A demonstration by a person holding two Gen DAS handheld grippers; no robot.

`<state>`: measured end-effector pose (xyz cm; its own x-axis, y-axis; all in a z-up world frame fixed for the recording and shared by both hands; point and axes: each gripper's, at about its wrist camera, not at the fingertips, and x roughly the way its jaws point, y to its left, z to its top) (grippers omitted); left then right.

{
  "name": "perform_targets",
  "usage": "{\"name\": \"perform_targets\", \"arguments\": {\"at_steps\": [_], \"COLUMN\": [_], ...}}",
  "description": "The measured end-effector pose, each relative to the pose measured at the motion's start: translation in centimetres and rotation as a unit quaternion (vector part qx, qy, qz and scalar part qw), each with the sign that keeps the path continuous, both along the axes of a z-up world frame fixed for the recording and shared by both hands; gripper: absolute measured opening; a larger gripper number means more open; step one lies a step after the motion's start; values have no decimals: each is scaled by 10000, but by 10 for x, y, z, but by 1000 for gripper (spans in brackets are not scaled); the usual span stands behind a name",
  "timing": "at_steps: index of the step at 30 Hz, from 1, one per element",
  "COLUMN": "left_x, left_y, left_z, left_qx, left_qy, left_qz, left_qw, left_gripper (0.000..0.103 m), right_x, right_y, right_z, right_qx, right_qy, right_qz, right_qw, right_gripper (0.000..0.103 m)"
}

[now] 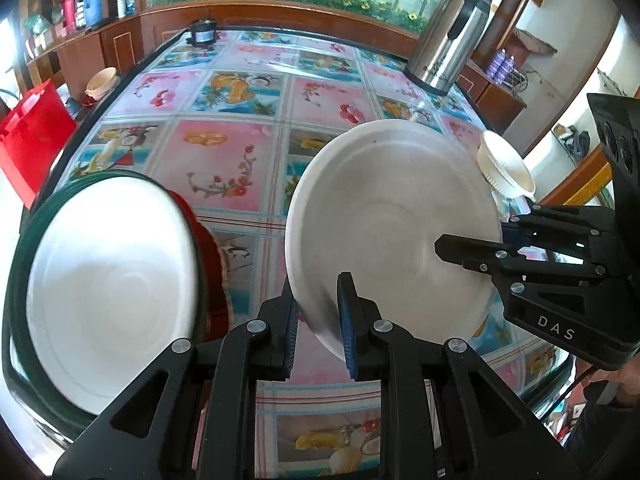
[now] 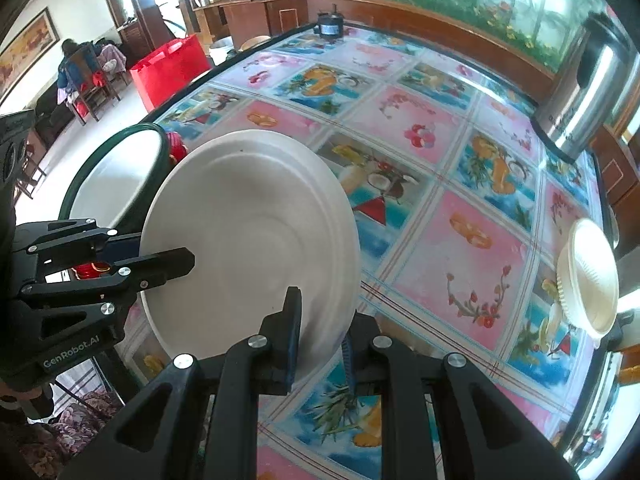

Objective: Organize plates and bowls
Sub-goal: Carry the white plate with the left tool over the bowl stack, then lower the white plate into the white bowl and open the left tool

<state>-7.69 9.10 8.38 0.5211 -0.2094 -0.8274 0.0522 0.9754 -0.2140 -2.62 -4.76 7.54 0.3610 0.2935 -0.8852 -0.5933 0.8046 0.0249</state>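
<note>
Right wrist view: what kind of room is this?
Probably a home dining room or a small eatery: a big table under a fruit-print cover, a steel hot-water urn at its far corner, and wooden chairs across the room.

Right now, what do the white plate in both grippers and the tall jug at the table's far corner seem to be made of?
White plate: probably moulded foam or paper pulp; matte, with soft pressed rings and a thin rim.
Tall jug: seemingly stainless steel; its brushed silver body reflects light, and its lid and handle look like black plastic.
</note>
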Motion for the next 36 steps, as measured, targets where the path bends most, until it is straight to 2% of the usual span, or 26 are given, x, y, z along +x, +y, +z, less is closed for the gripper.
{"name": "perform_targets", "arguments": {"at_steps": [8, 16, 22, 27, 36], "left_x": [-14, -33, -40, -42, -42], "left_y": [41, 102, 135, 151, 161], "left_z": [26, 42, 22, -1, -16], "left_qx": [-52, -127, -170, -258, -333], "left_qy": [-289, -471, -266, -50, 88], "left_qz": [387, 1018, 1325, 1461, 1551], "left_qw": [9988, 9936, 9907, 9889, 9873], "left_gripper": [18, 18, 18, 18, 18], "right_x": [-5, -6, -1, -3, -5], "right_y": [35, 97, 141, 155, 165], "right_z": [25, 41, 23, 2, -3], "right_qx": [116, 238, 159, 96, 130], "right_qy": [-241, -340, -165, 81, 140], "right_qz": [326, 854, 1127, 1256, 1269], "right_qw": [9991, 9955, 9934, 9920, 9917], "right_gripper": [19, 19, 19, 19, 22]}}
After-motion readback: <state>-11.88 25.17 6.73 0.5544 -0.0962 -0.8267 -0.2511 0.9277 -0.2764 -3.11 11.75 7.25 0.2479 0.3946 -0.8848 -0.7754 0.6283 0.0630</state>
